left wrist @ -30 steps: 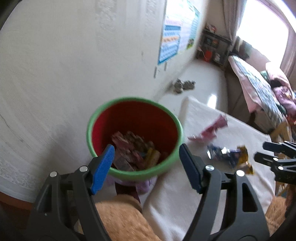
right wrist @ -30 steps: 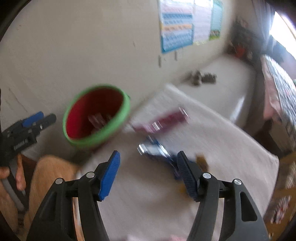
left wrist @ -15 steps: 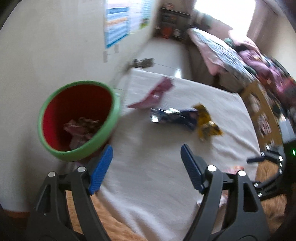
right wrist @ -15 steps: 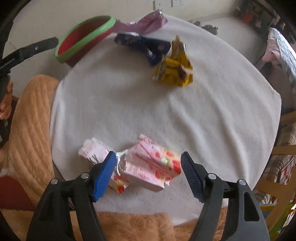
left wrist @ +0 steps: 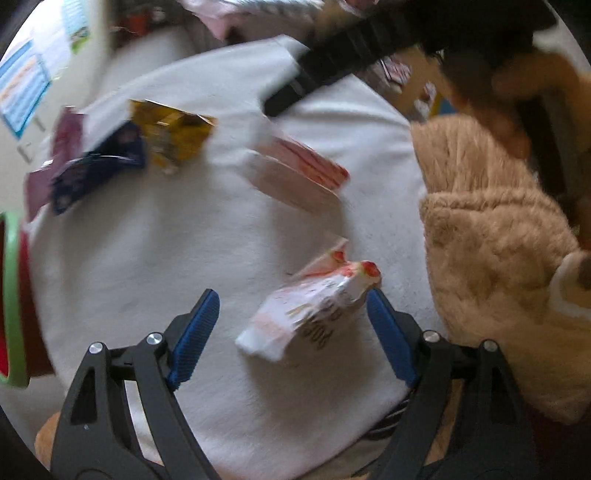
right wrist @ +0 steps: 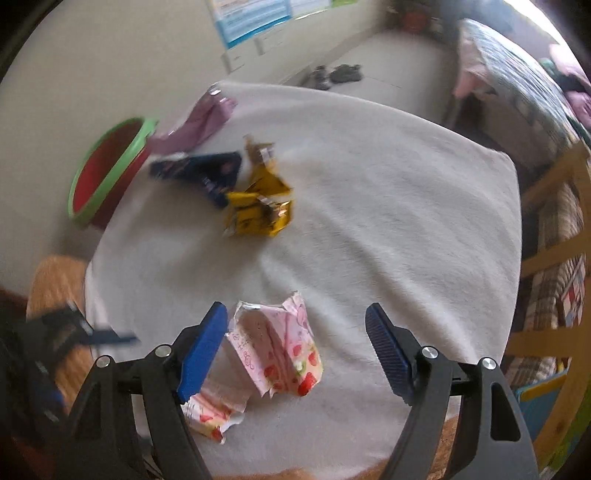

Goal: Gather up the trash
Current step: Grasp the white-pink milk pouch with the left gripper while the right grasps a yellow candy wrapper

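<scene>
Two pink strawberry-print wrappers lie near the front of the white-covered table (right wrist: pixel 369 192). My left gripper (left wrist: pixel 291 336) points down over the crumpled one (left wrist: pixel 310 314), its jaws opening, pads clear of it on both sides. My right gripper (right wrist: pixel 295 350) hangs open over the flatter wrapper (right wrist: pixel 280 350), and the crumpled wrapper (right wrist: pixel 214 410) shows below its left pad. Farther back lie a yellow wrapper (right wrist: pixel 258 210), a dark blue wrapper (right wrist: pixel 207 173) and a purple wrapper (right wrist: pixel 199 122). The red bin with a green rim (right wrist: pixel 107 170) stands past the table's left edge.
A fuzzy tan sleeve (left wrist: pixel 498 258) fills the right of the left wrist view. A wall with a poster (right wrist: pixel 255 18) runs behind the bin. A bed (right wrist: pixel 517 85) and a wooden frame (right wrist: pixel 554 221) stand to the right of the table.
My left gripper swung away from the bin, across the table and down over the crumpled wrapper, rolling as it went. My right gripper sank closer to the flatter pink wrapper. Both jaws stand wider.
</scene>
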The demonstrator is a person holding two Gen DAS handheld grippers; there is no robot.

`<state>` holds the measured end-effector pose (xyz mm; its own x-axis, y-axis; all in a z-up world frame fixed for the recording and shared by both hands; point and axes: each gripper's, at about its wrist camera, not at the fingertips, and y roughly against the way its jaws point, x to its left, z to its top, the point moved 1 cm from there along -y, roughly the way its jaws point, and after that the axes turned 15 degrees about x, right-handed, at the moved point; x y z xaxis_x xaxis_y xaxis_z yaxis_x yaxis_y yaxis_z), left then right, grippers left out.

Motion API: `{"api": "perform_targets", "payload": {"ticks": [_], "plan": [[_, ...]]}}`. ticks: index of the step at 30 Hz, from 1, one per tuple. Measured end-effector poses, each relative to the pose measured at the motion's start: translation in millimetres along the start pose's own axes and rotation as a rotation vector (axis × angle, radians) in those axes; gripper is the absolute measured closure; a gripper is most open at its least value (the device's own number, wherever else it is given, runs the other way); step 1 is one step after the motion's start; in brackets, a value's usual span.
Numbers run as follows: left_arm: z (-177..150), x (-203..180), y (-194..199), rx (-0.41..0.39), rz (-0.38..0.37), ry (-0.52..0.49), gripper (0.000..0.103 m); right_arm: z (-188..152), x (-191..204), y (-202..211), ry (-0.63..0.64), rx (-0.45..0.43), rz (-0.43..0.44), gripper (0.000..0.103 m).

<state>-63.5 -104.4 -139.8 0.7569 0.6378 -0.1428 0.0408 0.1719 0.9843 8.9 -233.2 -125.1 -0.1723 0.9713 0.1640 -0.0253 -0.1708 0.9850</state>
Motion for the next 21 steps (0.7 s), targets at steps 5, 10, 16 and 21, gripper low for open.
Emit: {"api": "perform_targets", "payload": {"ticks": [5, 10, 16, 21], "plan": [[4.8, 2.0, -29.2, 0.102, -0.061, 0.034, 0.034, 8.0, -15.7, 4.0, -0.076, -0.022, 0.024, 0.028], [-5.5, 8.2, -23.3, 0.09, -0.088, 0.074, 0.058, 31.7, -13.0, 1.9, -0.103, -0.062, 0.035, 0.028], [-22.5, 28.9, 2.8, 0.011, -0.095, 0.201, 0.06, 67.5, 7.6, -14.2, -0.072, -0.064, 0.055, 0.028], [-34.5, 46.9, 7.2, 0.019, -0.091, 0.284, 0.06, 84.9, 14.0, -41.1, -0.073, -0.003, 0.11, 0.028]]}}
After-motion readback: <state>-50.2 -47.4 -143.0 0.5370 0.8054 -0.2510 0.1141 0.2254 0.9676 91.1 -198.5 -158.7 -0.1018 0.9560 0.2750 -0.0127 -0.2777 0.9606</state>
